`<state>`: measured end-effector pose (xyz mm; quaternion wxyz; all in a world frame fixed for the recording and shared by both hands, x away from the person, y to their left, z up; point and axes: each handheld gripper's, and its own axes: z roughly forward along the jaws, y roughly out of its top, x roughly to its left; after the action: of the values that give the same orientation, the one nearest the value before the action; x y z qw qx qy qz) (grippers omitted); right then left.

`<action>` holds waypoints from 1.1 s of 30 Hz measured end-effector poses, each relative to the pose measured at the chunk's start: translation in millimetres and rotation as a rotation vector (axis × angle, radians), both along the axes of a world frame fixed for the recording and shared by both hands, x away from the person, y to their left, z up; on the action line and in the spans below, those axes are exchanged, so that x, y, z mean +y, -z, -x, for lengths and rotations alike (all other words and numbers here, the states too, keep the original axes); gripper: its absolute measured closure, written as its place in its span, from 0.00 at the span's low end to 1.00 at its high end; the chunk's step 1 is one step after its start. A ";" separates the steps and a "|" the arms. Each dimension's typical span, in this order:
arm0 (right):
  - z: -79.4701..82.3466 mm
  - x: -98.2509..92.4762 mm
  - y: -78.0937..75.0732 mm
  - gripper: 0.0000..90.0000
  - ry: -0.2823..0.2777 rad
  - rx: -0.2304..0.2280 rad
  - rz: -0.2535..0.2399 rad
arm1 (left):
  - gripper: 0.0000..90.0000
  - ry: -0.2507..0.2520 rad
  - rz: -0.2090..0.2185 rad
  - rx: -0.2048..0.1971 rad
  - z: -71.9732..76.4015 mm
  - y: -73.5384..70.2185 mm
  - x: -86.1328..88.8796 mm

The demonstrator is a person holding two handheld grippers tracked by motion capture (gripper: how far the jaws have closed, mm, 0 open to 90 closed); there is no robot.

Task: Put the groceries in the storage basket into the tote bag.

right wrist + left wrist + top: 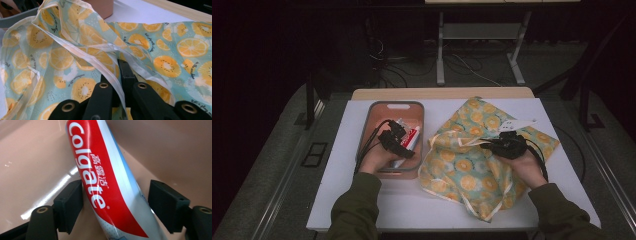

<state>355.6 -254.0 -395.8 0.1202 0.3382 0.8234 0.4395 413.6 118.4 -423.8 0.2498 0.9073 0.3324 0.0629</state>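
**Red-and-white toothpaste tube between the left jaws, printed cloth pinched in the right**

Red band on white plastic: the toothpaste tube [110, 192] lies in the pink tray [377, 116] at the left of the table [562, 170]. "Colgate" runs lengthwise along the band in white, with three small Chinese characters beside it. In the left gripper view the tube's long axis slants from upper left to lower right across the tray floor; from above it lies roughly along the tray's length, tipped slightly right at the far end.

Left gripper [398, 142] reaches down into the tray. Jaws apart, one either side of the tube. The left pad sits against or just beside the tube's edge; a clear gap shows at the right pad. Not clamped. A second small item lies beside the tube in the tray, too blurred to identify.

Just right of the tray: a pale green cloth bag [472, 160] printed with orange and kiwi slices, cream-edged, crumpled on the table. Small script is printed on it, too small to read.

Right gripper [507, 145] rests on the bag, jaws together and clamped on a cream edge strip [105, 67].
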 end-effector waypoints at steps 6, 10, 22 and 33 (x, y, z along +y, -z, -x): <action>-0.1 -0.2 0.7 0.99 0.001 -0.002 0.003 | 0.45 -0.011 -0.011 -0.001 0.2 -1.6 1.1; 0.2 -0.1 0.7 0.99 0.001 -0.003 0.004 | 0.59 -0.017 0.019 0.023 0.3 -4.1 3.3; -0.3 -0.5 1.3 0.99 0.001 -0.001 0.004 | 0.82 -0.083 0.027 0.006 -1.8 -16.8 11.1; -0.6 -3.0 0.2 0.99 0.009 -0.003 -0.002 | 0.82 -0.071 0.127 -0.091 12.2 -74.3 25.8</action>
<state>356.1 -256.9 -396.0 0.1230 0.3416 0.8211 0.4404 401.3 144.2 -349.5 0.3194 0.8735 0.3558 0.0919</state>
